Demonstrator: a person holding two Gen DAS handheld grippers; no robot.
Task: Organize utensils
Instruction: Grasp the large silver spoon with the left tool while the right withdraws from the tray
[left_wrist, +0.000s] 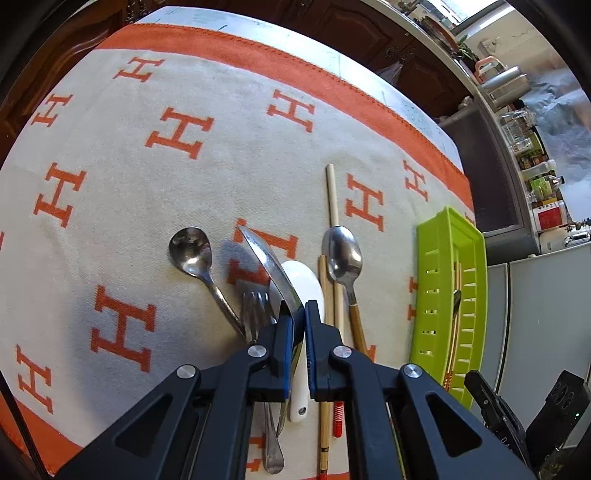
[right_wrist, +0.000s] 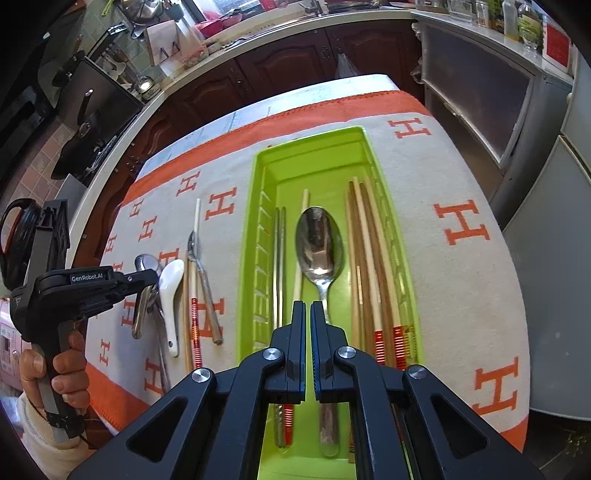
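My left gripper (left_wrist: 299, 310) is shut on the handle of a large metal spoon (left_wrist: 266, 258), which shows edge-on and tilted above the cloth. Under and beside it lie a small metal spoon (left_wrist: 190, 251), a fork (left_wrist: 255, 306), a white ceramic spoon (left_wrist: 304, 280), pale chopsticks (left_wrist: 332, 206) and a wooden-handled spoon (left_wrist: 343, 254). The right wrist view shows the left gripper (right_wrist: 147, 277) with that spoon hanging from it. My right gripper (right_wrist: 307, 306) is shut and empty above the green tray (right_wrist: 314, 134), which holds a big spoon (right_wrist: 319, 243), wooden chopsticks (right_wrist: 369, 251) and metal chopsticks (right_wrist: 280, 258).
A cream cloth with orange H letters (left_wrist: 177, 133) covers the table. The green tray (left_wrist: 432, 295) stands at the cloth's right side. A hand (right_wrist: 66, 365) grips the left tool's handle. Dark cabinets (right_wrist: 295, 62) and a cluttered counter (right_wrist: 177, 44) lie beyond the table's far edge.
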